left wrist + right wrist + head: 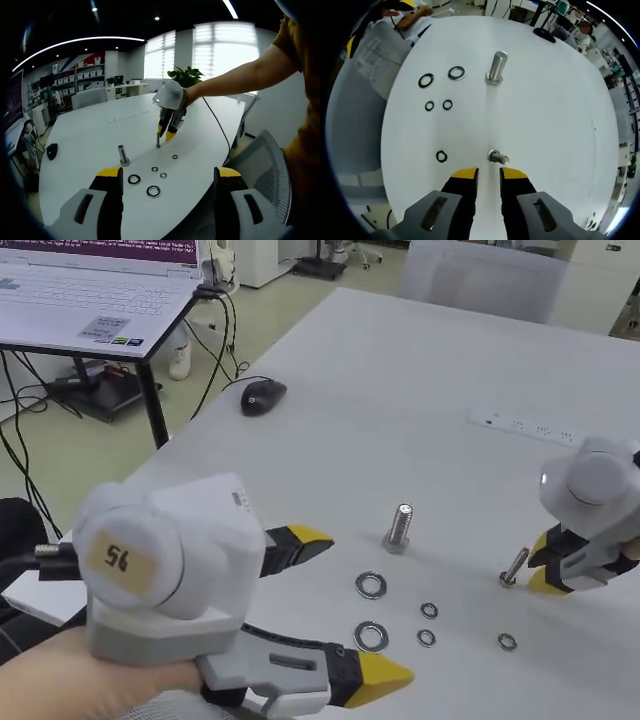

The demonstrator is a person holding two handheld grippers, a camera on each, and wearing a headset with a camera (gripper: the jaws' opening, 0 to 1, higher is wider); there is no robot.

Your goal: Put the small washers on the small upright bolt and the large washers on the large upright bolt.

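White worktable (330, 420), open-plan lab behind. Nothing is sorted yet, going by the layout.

- Small bolt (513, 568) stands head-down on the right of the spread. Large bolt (398, 528) stands upright well to its left. Both shanks are bare. They're the only holders on the table and they hold nothing.
- Two large washers (371, 585) lie flat on the operator's side of the large bolt. Two small washers (429, 610) sit just right of them. A stray small washer (508, 642) lies nearer the small bolt.
- Right gripper (543, 562): tips just beside the small bolt. In the right gripper view the bolt sits just past the tips, apparently not touching. Jaws are drawn to a narrow slot with nothing between them. My read is that a slot that tight suits pinching a thin small washer by its edge, and the stray one is the closest.
- Left gripper (362, 608): low at the near edge, jaws spread wide, empty, and pointed at the washers. The wide spread looks sized for a large washer's rim, so the split is probably one size per hand.
- Risk: washers lying flat on a smooth top may skate away instead of lifting.

Further out there's a mouse (263, 396), a power strip (530, 427) and a laptop (90, 290) on a side desk.
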